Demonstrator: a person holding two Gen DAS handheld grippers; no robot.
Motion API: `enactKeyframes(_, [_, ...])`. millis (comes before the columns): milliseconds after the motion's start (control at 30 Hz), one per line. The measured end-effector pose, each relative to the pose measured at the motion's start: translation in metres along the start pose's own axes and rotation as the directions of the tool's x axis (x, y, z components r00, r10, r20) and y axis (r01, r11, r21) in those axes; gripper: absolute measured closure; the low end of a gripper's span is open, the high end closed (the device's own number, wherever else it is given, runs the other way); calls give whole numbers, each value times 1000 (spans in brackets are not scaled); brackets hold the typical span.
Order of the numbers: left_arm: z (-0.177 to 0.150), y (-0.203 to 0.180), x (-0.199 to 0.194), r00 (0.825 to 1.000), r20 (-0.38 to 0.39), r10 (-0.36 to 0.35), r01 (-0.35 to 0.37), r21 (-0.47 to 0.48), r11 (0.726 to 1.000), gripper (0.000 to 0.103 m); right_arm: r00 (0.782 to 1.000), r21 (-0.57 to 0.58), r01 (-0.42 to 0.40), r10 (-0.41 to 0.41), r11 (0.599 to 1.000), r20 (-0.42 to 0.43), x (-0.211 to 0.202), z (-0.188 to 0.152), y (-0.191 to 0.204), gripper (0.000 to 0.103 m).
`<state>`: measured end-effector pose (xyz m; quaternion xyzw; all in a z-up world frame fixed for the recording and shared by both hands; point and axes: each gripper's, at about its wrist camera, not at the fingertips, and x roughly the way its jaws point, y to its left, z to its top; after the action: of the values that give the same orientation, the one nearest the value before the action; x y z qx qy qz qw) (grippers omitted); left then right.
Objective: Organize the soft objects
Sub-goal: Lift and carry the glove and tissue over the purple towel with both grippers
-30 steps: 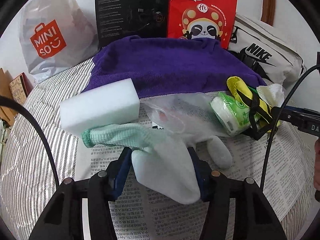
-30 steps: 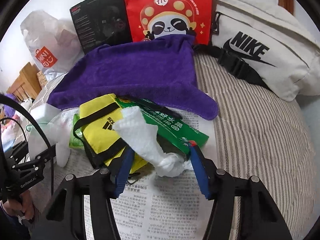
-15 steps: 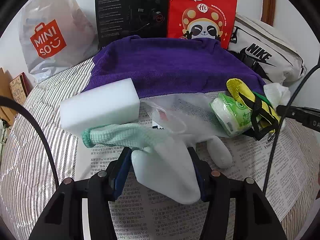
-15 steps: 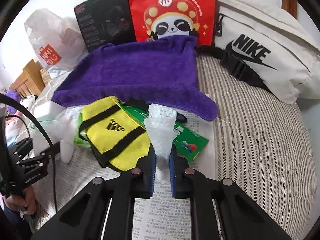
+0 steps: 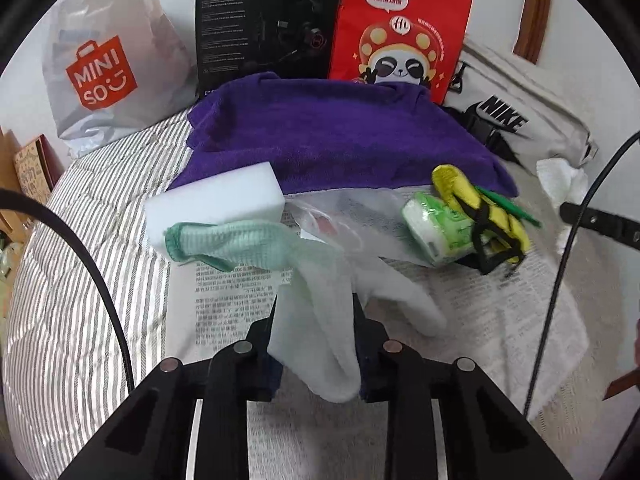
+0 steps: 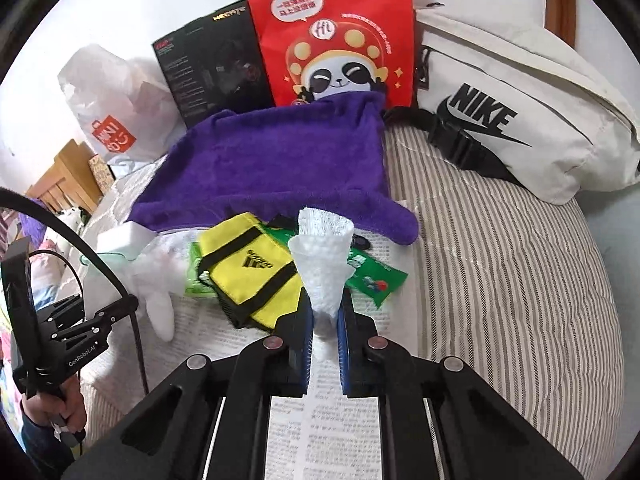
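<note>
My left gripper (image 5: 316, 332) is shut on a white glove with a green cuff (image 5: 312, 320) and holds it above the newspaper (image 5: 224, 292). My right gripper (image 6: 324, 316) is shut on a crumpled white paper towel (image 6: 324, 248), lifted above the newspaper (image 6: 344, 412). A white sponge block (image 5: 216, 204), a clear plastic bag (image 5: 352, 216), a green tissue pack (image 5: 436, 228) and a yellow Adidas pouch (image 6: 248, 268) lie in front of the purple towel (image 5: 332, 136). The towel also shows in the right wrist view (image 6: 272, 164).
A Miniso bag (image 5: 104, 68), a black box (image 5: 264, 24), a red panda bag (image 6: 336, 40) and a white Nike bag (image 6: 516, 108) stand along the wall. A green packet (image 6: 372, 280) lies under the pouch. The striped bedding (image 6: 500, 280) spreads to the right.
My right gripper shut on the paper towel and lifted it up. My left gripper closed on the glove and raised it slightly.
</note>
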<state>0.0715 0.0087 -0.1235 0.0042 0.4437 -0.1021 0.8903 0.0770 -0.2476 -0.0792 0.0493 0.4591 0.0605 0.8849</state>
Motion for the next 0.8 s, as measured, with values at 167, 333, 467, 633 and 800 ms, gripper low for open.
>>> enactKeyframes(167, [-4, 6, -18, 999, 2, -42, 43, -39, 998, 78, 1000, -14, -15, 15, 1000, -8, -6, -4, 9, 92])
enactKeyframes(333, [-4, 9, -33, 999, 7, -47, 47, -44, 998, 79, 999, -24, -28, 28, 999, -32, -5, -6, 15, 92])
enactKeyframes(467, [4, 15, -49, 999, 27, -47, 48, -57, 997, 79, 999, -31, -37, 36, 999, -38, -8, -1, 19, 92])
enactKeyframes(633, [21, 22, -65, 997, 66, -40, 46, -86, 995, 79, 998, -39, -58, 57, 998, -29, -14, 16, 24, 92])
enactKeyframes(800, [45, 28, -70, 995, 89, -53, 62, -104, 993, 79, 998, -43, -69, 68, 997, -10, -15, 39, 28, 92])
